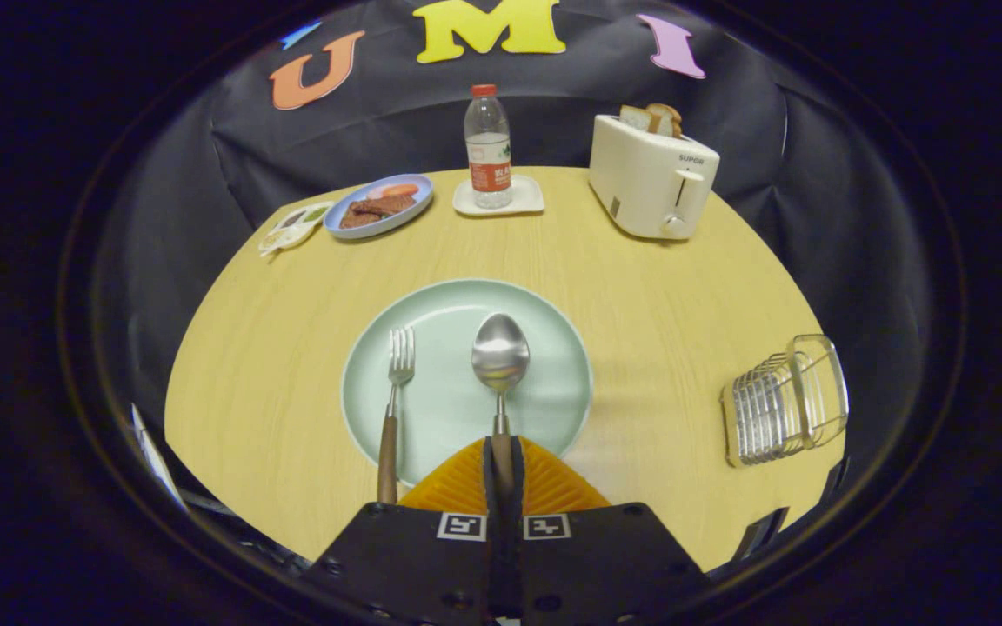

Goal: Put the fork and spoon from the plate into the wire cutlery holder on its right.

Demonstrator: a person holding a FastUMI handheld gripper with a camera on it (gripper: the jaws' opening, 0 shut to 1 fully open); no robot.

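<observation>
A pale green plate (544,330) lies on the wooden table just ahead of my fingers. A spoon (500,356) with a wooden handle points its bowl away from me, over the plate's middle. My gripper (502,459) is shut on the spoon's handle, both fingers pressing its sides. To the left of the spoon a fork (397,382) with a wooden handle rests on the plate, handle overhanging the near rim. The wire cutlery holder (784,400) stands to the right of the plate near the table's right edge.
Far across the table stand a water bottle (488,148) on a white coaster, a cream toaster (653,178) with bread slices at the far right, and a blue plate of food (379,207) with a small packet beside it at the far left.
</observation>
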